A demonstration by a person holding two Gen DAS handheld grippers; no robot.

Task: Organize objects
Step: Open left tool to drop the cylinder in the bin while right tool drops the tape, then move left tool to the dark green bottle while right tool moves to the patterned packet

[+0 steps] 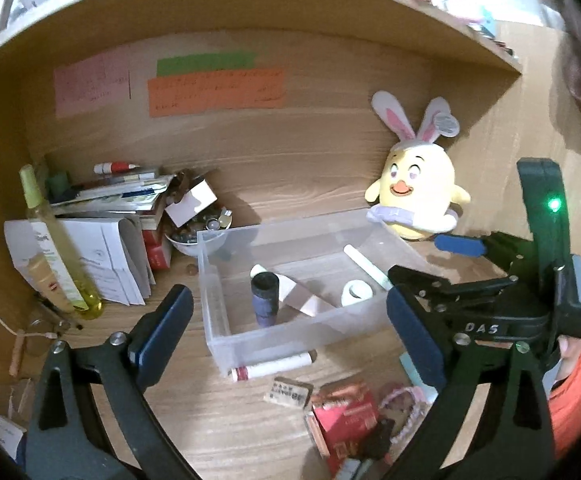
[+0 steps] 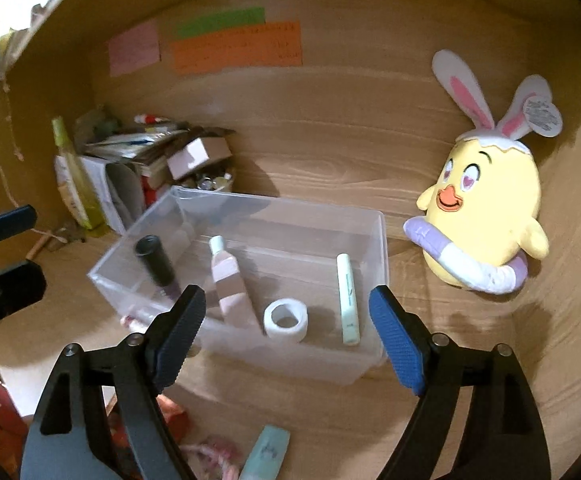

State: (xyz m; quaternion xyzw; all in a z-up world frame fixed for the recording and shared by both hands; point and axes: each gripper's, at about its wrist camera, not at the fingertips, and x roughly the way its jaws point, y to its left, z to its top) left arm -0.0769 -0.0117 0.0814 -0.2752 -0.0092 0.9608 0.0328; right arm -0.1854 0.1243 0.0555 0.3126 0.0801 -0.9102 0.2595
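Observation:
A clear plastic bin (image 1: pixel 290 336) (image 2: pixel 234 208) sits on the wooden desk. It holds a dark cylinder (image 1: pixel 264 298) (image 2: pixel 156 260), a pink tube (image 2: pixel 230 280), a white tape roll (image 2: pixel 286 320) (image 1: pixel 357 292) and a pale green stick (image 2: pixel 348 300). A white and red marker (image 1: pixel 274 368) lies against the bin's near wall. My left gripper (image 1: pixel 290 340) is open and empty, in front of the bin. My right gripper (image 2: pixel 286 336) is open and empty, above the bin's near edge; it also shows in the left wrist view (image 1: pixel 458 248).
A yellow bunny-eared plush (image 1: pixel 418 196) (image 2: pixel 486 216) stands right of the bin. Books, a yellow-green bottle (image 1: pixel 54 248) and a bowl of small items (image 1: pixel 198 232) crowd the back left. A red packet (image 1: pixel 346 416), a small card (image 1: pixel 288 392) and a pale green tube (image 2: pixel 266 456) lie in front.

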